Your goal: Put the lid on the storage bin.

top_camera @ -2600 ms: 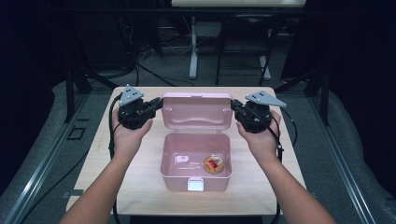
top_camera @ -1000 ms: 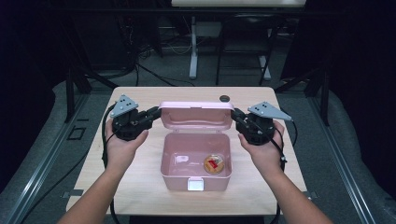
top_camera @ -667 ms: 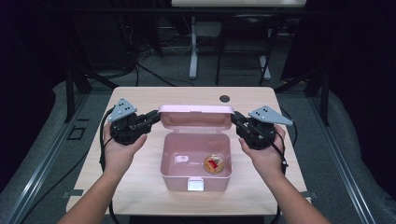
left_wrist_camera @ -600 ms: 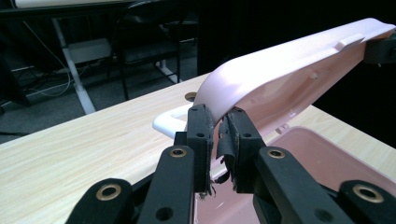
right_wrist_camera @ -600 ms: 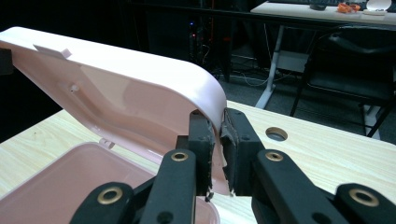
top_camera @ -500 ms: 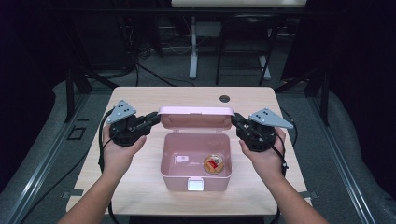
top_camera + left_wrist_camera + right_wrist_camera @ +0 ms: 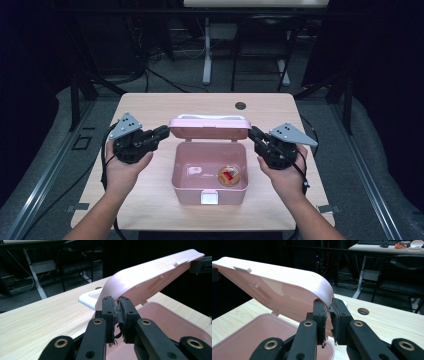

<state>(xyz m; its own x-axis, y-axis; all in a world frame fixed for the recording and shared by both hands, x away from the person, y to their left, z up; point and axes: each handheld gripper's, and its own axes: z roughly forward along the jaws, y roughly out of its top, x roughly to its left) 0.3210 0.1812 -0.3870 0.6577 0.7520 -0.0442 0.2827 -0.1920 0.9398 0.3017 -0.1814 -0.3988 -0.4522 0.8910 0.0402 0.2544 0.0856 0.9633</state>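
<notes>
The left gripper pinches the left edge of the pink lid, its jaws having just closed further on that rim. The right gripper clamps the lid's right edge between its pads. The lid hangs half-lowered between them, tilted over the open pink box on the wooden table. A small round container lies inside the box.

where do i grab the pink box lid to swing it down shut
Grip the lid by its two short side edges, one gripper from each side, as the left gripper and right gripper do now. The rims are thin enough to pinch, and the hinge at the back lets it swing evenly.
</notes>
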